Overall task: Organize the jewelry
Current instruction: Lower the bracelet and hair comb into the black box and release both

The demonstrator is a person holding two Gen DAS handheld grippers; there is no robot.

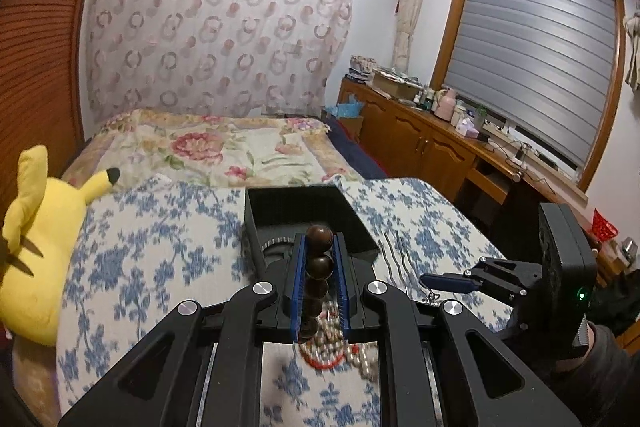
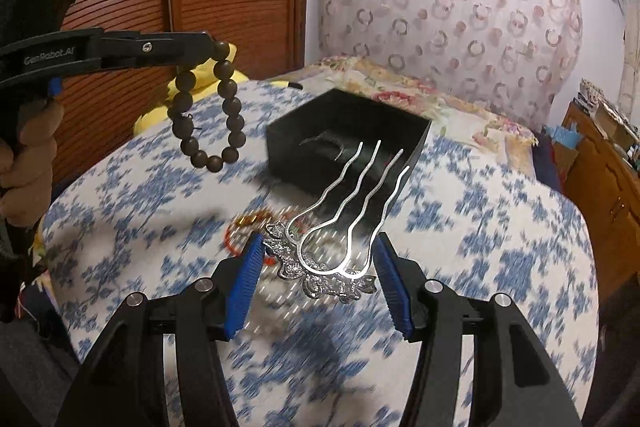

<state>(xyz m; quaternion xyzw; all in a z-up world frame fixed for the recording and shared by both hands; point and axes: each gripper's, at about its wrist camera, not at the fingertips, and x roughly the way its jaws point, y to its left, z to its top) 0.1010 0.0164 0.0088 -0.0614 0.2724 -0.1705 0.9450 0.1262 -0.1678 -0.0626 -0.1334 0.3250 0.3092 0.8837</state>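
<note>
My left gripper [image 1: 320,287] is shut on a dark wooden bead bracelet [image 1: 318,267]; in the right wrist view the bracelet [image 2: 208,115] hangs in a loop from the left gripper [image 2: 216,45], above the cloth and left of the box. The open black box [image 1: 308,217] stands on the blue-flowered cloth; it shows in the right wrist view [image 2: 348,143] too. My right gripper [image 2: 320,281] is open, its blue pads on either side of two silver hairpins [image 2: 340,227] with ornate heads that lie before the box. The right gripper also shows in the left wrist view [image 1: 448,283].
More jewelry, red cord and pearl-like beads [image 1: 336,347], lies on the blue-flowered cloth [image 2: 480,227] near the hairpins. A yellow plush toy [image 1: 44,239] sits at the left edge. A bed [image 1: 212,147] lies behind, and wooden cabinets [image 1: 420,143] stand to the right.
</note>
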